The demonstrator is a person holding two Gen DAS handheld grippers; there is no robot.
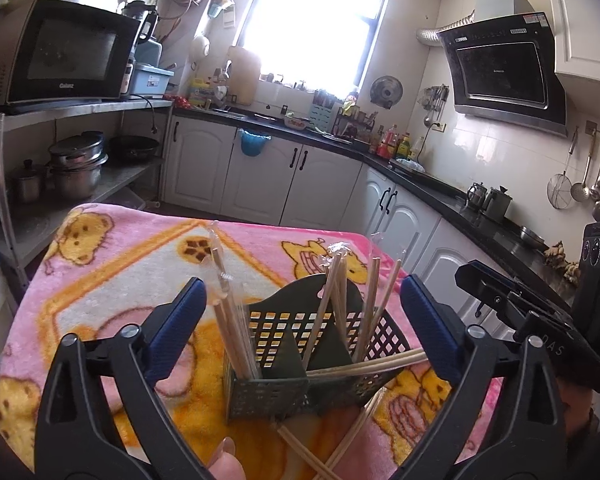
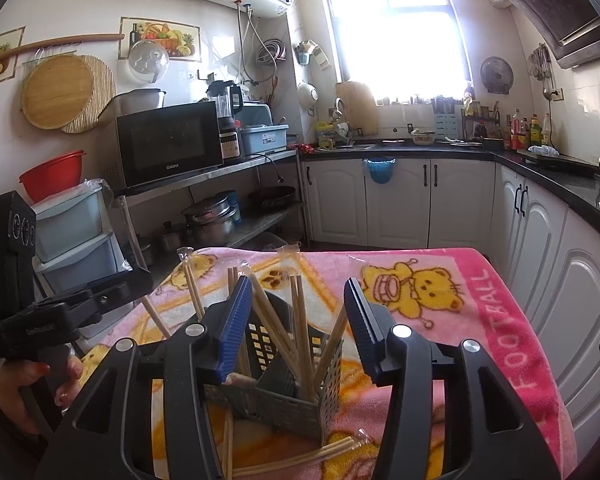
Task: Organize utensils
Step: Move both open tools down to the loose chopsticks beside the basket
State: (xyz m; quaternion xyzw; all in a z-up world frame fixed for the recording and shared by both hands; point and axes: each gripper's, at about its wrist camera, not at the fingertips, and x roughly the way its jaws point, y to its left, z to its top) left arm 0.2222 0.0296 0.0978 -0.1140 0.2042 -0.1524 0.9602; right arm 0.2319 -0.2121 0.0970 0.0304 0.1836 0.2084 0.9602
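Left wrist view shows the left gripper [image 1: 300, 320] spread wide, its blue pads standing clear on either side of the dark slotted caddy [image 1: 300, 364] with nothing pressed between them. The caddy sits on the pink bear-print blanket [image 1: 112, 280] that covers the tabletop, and bundles of bamboo chopsticks [image 1: 332, 304] stand in its compartments, fanning out toward 11, 12 and 1 o'clock. One wrapped pair [image 1: 372, 364] lies across the rim pointing toward 3 o'clock, and loose chopsticks [image 1: 324, 448] lie on the blanket at 6 o'clock, just in front of the caddy.

In the right wrist view the right gripper [image 2: 296, 320] is about half spread around the upright sticks; whether a pad touches any of them I cannot tell. More loose pairs [image 2: 300, 456] lie on the blanket at 6 o'clock.

The step in hand looks like gathering the strays. It would go best by taking one pair near its middle, lifting it, tipping it upright, and lowering it into a compartment with spare room, slowly, since the light caddy could tip if the leaning sticks are knocked.

The blanket's far edge lies at 12 o'clock and its right edge, with the red lettered band [image 2: 512, 340], drops off at 3 o'clock. Open blanket at 9 to 10 o'clock gives the most room. Both grippers crowd the caddy, so one should work at a time.
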